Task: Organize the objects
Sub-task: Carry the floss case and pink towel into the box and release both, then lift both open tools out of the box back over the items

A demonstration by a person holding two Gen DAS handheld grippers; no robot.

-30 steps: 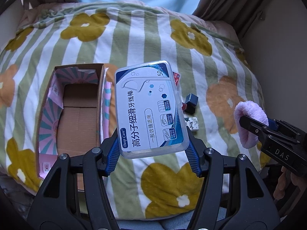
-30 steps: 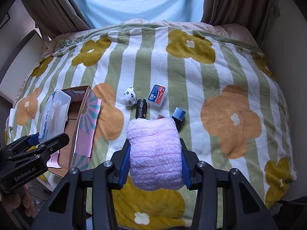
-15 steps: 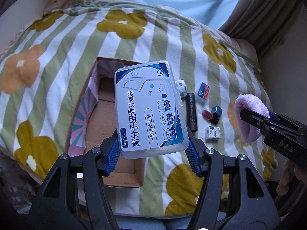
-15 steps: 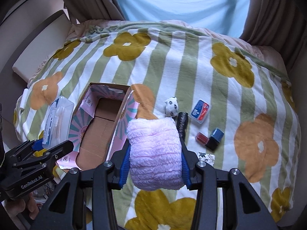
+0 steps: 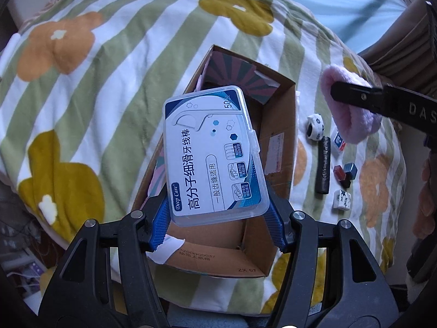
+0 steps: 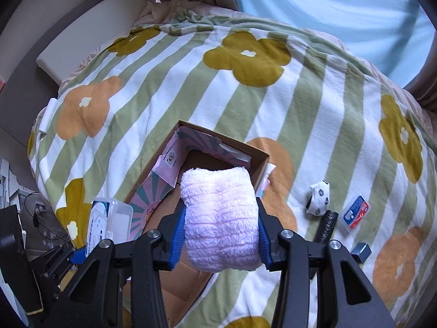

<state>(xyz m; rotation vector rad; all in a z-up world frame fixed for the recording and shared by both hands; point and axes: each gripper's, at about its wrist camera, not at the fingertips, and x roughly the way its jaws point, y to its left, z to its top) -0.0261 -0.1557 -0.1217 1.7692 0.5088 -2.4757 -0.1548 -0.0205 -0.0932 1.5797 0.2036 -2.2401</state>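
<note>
Left gripper (image 5: 217,218): pinching a clear floss box (image 5: 213,153) by its near end, blue pads on both long sides. The floss box hangs above the open carton (image 5: 278,147), label up, tilted slightly.

Right gripper (image 6: 220,242): pressed together on a pink plush roll (image 6: 220,216), which bulges between the pads. The roll hangs over the carton's opening, toward its far end in the right wrist view. In the left wrist view the same roll (image 5: 348,104) shows beyond the carton's right wall, clamped in the black finger (image 5: 363,97).

Carton: rests on the striped flower blanket (image 6: 191,82), toward the blanket's near left edge in the right wrist view. Top open, patterned pink flaps folded inside, bare cardboard floor visible. No contents seen; part of the floor is hidden by the held items.

Loose items on the blanket to the right of the carton, apart from it:
- white spotted bundle (image 5: 315,127), nearest the carton
- black cylinder (image 5: 322,165), just beside the bundle
- red-and-blue card case (image 6: 356,211)
- red and blue cubes (image 5: 345,170), touching each other
- white patterned cube (image 5: 341,199), near the blanket's near edge

A hand (image 5: 428,188) shows at the right edge of the left wrist view.
</note>
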